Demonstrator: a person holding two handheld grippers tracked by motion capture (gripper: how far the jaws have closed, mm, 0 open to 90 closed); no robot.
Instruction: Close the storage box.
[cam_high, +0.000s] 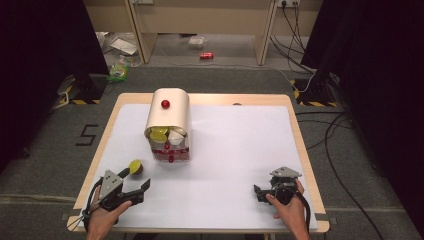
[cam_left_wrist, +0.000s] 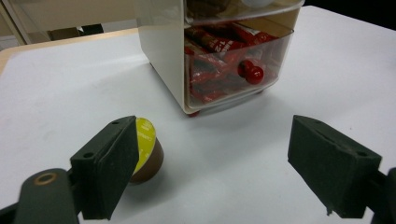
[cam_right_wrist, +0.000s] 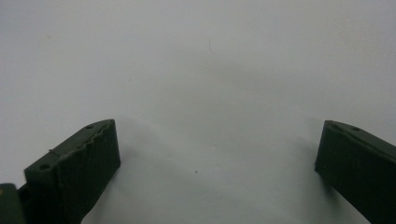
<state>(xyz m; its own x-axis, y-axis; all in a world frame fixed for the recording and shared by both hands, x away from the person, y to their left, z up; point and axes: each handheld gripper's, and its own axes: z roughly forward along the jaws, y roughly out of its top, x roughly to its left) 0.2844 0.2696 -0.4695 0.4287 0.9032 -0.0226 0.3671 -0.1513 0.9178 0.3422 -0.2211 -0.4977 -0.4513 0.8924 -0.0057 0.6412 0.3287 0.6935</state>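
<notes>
Table (cam_high: 235, 150): white-topped with a pale wood rim, a person's forearms reaching in from the near edge.
Drawer box (cam_high: 169, 122): cream, near the far left; its clear bottom drawer (cam_left_wrist: 236, 65), with a red knob, is packed with red sachets.
Left gripper (cam_high: 141, 176): jaws spread wide, holding nothing.
Right gripper (cam_high: 257, 192): jaws wide apart, low over bare white surface at the near right.
Coffee capsule (cam_left_wrist: 147, 149): brown with a yellow lid, on the table beside the left gripper's left jaw, touching or nearly so, in front of the drawer box.

Lab recording bay, black curtains (cam_high: 40, 60), hazard-taped stands (cam_high: 80, 92), trailing floor cables (cam_high: 335, 135)
</notes>
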